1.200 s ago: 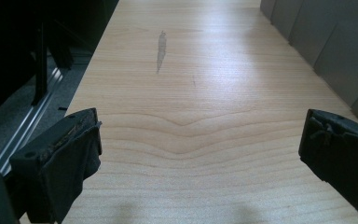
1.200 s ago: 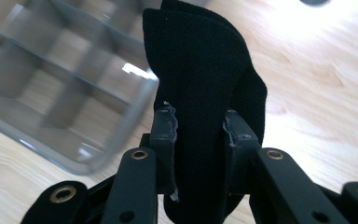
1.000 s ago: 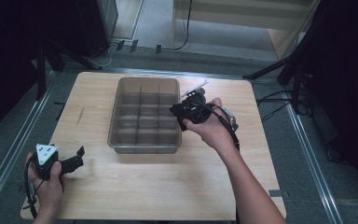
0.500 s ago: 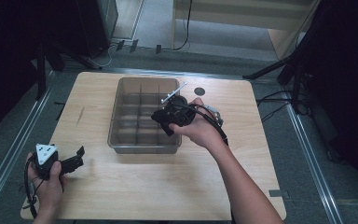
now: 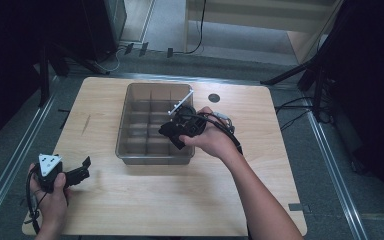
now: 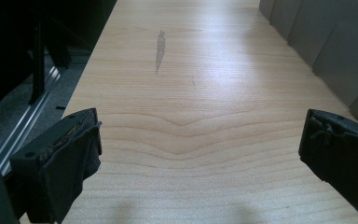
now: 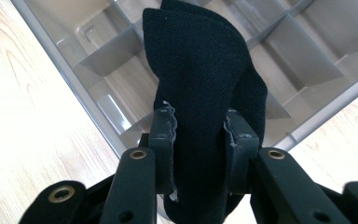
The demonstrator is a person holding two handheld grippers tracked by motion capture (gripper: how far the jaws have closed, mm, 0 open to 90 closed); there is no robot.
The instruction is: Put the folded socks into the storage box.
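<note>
Fingers (image 7: 163,135) of the right gripper (image 7: 199,140) clamp a black sock (image 7: 200,74) between them, above the divided tray (image 7: 307,56).

High view looks from above the near edge, forward and down, taking in the whole table (image 5: 130,200) and the tray (image 5: 152,159) from well back. Left gripper view sits low, skimming along the tabletop (image 6: 191,93), tray wall (image 6: 326,51) at its right edge. Right gripper view hangs close over the tray (image 7: 98,60), looking down past its jaws. All three share tray and tabletop.
</note>
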